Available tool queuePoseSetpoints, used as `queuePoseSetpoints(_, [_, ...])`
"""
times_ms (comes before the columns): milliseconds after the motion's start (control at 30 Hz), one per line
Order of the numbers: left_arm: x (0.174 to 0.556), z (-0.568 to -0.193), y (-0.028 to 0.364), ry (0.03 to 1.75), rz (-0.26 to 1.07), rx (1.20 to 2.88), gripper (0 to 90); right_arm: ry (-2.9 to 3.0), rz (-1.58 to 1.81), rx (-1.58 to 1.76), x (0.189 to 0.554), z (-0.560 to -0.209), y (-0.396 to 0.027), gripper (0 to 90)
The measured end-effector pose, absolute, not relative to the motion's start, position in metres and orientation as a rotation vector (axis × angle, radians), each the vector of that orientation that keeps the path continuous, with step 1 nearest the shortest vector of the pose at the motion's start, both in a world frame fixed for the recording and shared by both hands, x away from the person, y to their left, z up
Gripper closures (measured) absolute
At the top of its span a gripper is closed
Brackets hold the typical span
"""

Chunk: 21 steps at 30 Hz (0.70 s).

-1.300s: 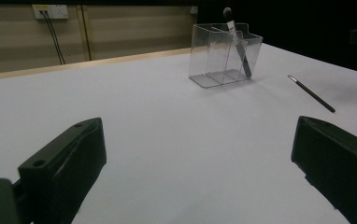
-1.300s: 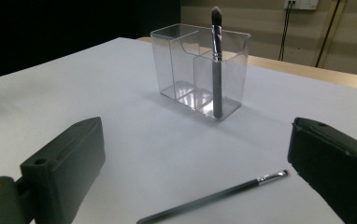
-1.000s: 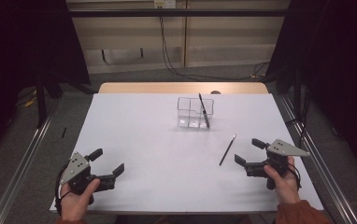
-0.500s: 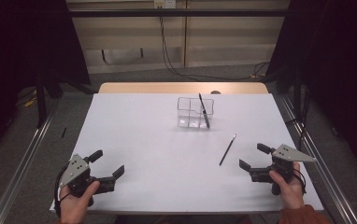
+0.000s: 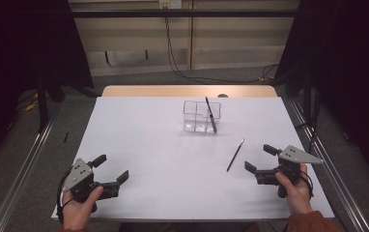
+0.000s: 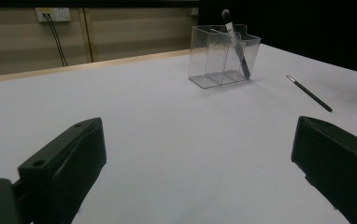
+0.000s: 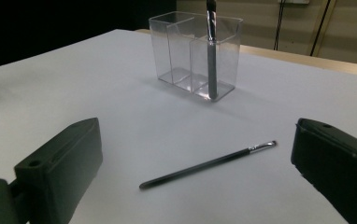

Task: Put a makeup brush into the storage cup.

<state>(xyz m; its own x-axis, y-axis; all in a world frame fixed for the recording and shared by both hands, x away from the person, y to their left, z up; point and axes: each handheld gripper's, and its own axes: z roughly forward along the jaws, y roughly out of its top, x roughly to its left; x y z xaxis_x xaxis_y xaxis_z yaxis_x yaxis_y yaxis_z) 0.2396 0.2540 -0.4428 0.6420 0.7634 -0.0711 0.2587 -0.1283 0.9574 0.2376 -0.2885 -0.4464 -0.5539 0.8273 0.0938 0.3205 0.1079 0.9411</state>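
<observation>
A clear plastic holder point(image 5: 201, 116) point(image 6: 223, 54) point(image 7: 194, 52) with several compartments stands on the white table, past its middle. One dark brush point(image 5: 210, 114) point(image 6: 235, 43) point(image 7: 210, 51) leans upright in its right compartment. A second thin dark brush point(image 5: 235, 155) point(image 6: 309, 93) point(image 7: 209, 164) lies flat on the table to the holder's right. My right gripper point(image 5: 261, 158) is open with nothing in it, just right of this brush's near end. My left gripper point(image 5: 110, 169) rests open and empty at the near left corner, far from both.
The white table point(image 5: 149, 130) has a wooden strip along its far edge. Metal rails run along the floor on both sides. Cables hang down the back wall.
My right gripper has drawn back towards the table's near edge, away from the lying brush. The left gripper has barely shifted. The brushes and the holder have not moved.
</observation>
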Motion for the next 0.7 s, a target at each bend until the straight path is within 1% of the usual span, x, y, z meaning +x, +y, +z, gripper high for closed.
queuePoseSetpoints(233, [0.239,-0.442,0.254,0.843,0.543,1.685,3.2,1.933,1.440,1.107,0.249,-0.443,-0.284,1.7])
queuePoseSetpoints(700, [0.242,-0.443,0.254,0.840,0.547,1.705,3.1,1.923,1.425,1.109,0.273,-0.431,-0.289,1.3])
